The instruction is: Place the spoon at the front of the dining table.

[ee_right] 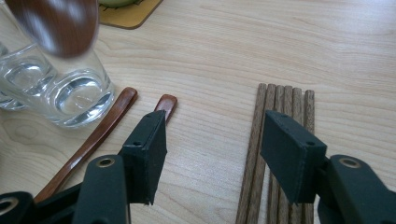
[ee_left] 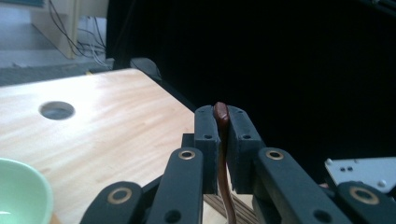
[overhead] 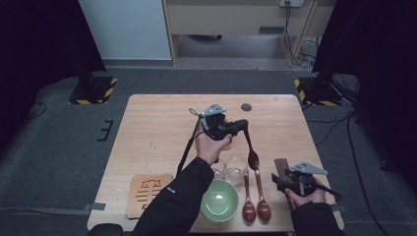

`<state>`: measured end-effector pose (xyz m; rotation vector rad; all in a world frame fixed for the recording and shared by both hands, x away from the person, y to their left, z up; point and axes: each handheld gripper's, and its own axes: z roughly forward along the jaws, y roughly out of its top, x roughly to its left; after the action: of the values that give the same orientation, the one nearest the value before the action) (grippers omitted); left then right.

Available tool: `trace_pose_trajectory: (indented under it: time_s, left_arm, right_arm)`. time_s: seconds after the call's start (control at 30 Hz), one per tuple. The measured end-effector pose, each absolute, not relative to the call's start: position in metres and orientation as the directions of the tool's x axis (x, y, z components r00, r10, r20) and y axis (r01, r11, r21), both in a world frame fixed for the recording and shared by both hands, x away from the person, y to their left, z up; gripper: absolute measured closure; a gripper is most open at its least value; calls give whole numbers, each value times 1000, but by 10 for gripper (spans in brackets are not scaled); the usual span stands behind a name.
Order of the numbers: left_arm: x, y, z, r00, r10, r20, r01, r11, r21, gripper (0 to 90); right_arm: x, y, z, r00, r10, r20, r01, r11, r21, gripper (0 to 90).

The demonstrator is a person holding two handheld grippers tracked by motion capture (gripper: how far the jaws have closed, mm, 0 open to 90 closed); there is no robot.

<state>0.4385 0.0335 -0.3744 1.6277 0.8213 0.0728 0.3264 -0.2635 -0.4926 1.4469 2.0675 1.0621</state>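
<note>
In the high view, the left gripper (overhead: 241, 125) is seen at the middle of the frame, raised over the bench (overhead: 157, 128), clamped on the handle of a brown spoon (overhead: 252, 156) whose bowl hangs lower right of it, just above a clear glass (overhead: 236, 169). Two more spoons (overhead: 255, 204) lie at the lower centre, right of a green bowl (overhead: 219, 200). The right gripper (overhead: 276, 181) is held at the lower right, beside a bundle of chopsticks (overhead: 282, 167).

In the left gripper view, the spoon handle (ee_left: 221, 116) is pinched between the closed jaws at the frame's centre.

In the right gripper view, the jaws are seen standing apart, nothing between the pads; the chopsticks (ee_right: 280, 100) lie under the right jaw, two spoon handles (ee_right: 119, 107) left of centre, and the glass (ee_right: 70, 93) at the upper left.
</note>
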Motion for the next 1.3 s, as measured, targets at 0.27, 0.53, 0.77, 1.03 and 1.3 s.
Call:
trace_pose_trajectory:
  time_s: [0.27,0.53,0.77,1.03,1.3]
  left_arm:
    - [453,62,-368,708,583,-398,449,65,891,836]
    - [468,85,-363,674,627,-390,432,93,897,835]
    - [480,104,-358,642,658,-393,412,137,901,836]
    - [492,123,-363,592,698,-403,413,167,895,836]
    - [504,131,-373,542,745,-389,395,182,900,836]
  right_arm:
    - [327,-263,-494,-389,918,80,617,195,762,398]
    - [328,-261,-495,-404,912,70,621,217,754,377]
    - [328,-261,-496,-405,912,70,622,219,752,371]
    - [328,-260,-496,-408,910,66,622,225,750,370]
    - [329,-261,-497,-412,909,62,621,231,749,370]
